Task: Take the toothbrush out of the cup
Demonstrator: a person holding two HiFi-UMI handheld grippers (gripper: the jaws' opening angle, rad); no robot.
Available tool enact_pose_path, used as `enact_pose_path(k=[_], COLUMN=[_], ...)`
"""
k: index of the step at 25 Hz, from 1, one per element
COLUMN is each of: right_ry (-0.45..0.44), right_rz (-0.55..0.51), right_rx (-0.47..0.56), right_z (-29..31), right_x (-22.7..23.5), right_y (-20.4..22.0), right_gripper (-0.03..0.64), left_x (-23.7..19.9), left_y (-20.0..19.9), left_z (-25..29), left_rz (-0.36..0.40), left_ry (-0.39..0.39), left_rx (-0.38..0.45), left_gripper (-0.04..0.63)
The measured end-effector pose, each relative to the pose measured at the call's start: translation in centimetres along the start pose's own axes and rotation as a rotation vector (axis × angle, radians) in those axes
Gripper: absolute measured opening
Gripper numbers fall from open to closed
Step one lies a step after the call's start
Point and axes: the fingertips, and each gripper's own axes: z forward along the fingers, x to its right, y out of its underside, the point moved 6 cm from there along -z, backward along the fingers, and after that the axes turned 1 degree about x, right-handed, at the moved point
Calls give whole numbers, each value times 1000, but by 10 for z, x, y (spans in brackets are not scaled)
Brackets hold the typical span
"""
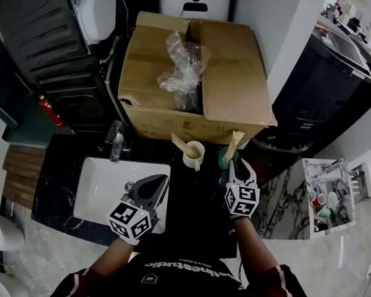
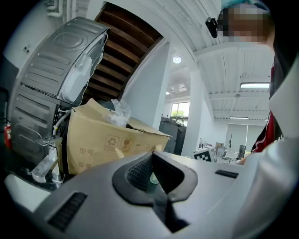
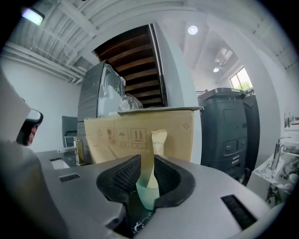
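Observation:
A green cup [image 1: 226, 158] stands on the black counter [image 1: 195, 209] in front of a cardboard box, with a paper-wrapped toothbrush [image 1: 234, 143] upright in it. My right gripper [image 1: 235, 167] is close up to this cup. In the right gripper view its jaws [image 3: 146, 170] stand open, with the cup [image 3: 147, 193] and the toothbrush [image 3: 158, 140] seen in the gap, the pads not pressing on them. To the left a cream cup [image 1: 194, 155] holds another wrapped toothbrush [image 1: 183, 143]. My left gripper [image 1: 158, 181] hangs over the sink, shut [image 2: 153, 175] and empty.
The big cardboard box [image 1: 193, 79] with a crumpled plastic bag [image 1: 182, 64] fills the back of the counter. A white sink [image 1: 104, 192] with a faucet [image 1: 116, 144] lies to the left. A dark bin [image 1: 327, 74] stands at the right, past the counter's edge.

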Motion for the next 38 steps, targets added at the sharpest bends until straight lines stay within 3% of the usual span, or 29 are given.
enact_pose_path(k=[7, 13, 16, 22, 32, 38], right_ry=[9, 18, 14, 25, 34, 37], right_rz=[-34, -33, -58, -89, -123, -112], right_rx=[-74, -110, -119, -88, 48, 68], right_z=[51, 62, 62, 54, 31, 3], right_x=[15, 21, 21, 18, 15, 9], right_y=[7, 15, 15, 8, -56, -64], right_gripper=[104, 102, 50, 43, 41, 41], left_x=[-6, -8, -7, -2, 8, 14], left_y=[-2, 1, 2, 1, -5, -5], left_z=[0, -2, -3, -7, -13, -18], left_rz=[1, -11, -15, -9, 2, 6], left_ry=[-28, -45, -49, -44, -12, 10], left_rx=[-7, -10, -11, -9, 20, 28], left_gripper=[15, 15, 15, 15, 15, 15])
